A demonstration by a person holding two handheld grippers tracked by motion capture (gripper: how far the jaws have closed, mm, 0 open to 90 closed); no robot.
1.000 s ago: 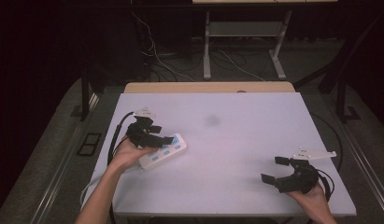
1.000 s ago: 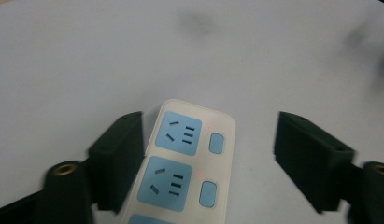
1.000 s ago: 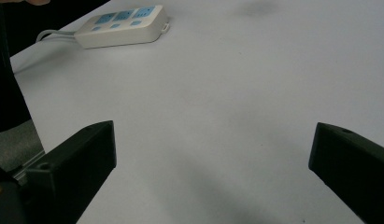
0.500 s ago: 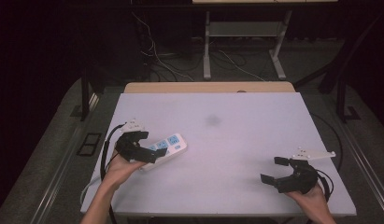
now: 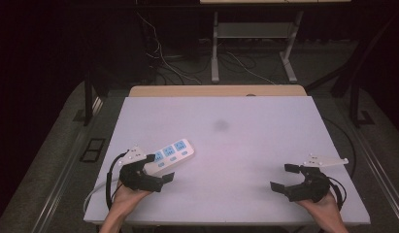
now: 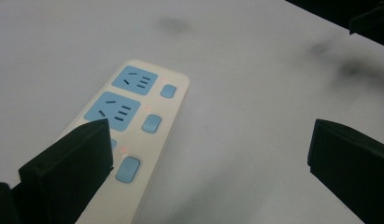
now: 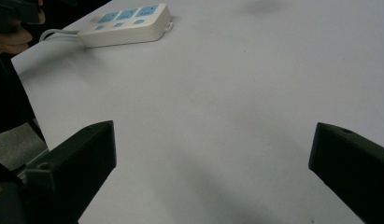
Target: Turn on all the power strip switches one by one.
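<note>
White and pale blue, the power strip (image 5: 170, 156) lies flat at the near left of the surface (image 5: 245, 145), its cord running off the left edge. Just at its near end sits the left gripper (image 5: 156, 170), jaws spread wide after just opening; in the left gripper view one jaw overlaps the strip's near end while nothing is pinched between them. Well apart, the right gripper (image 5: 284, 177) rests at the near right, jaws wide and empty.
</note>
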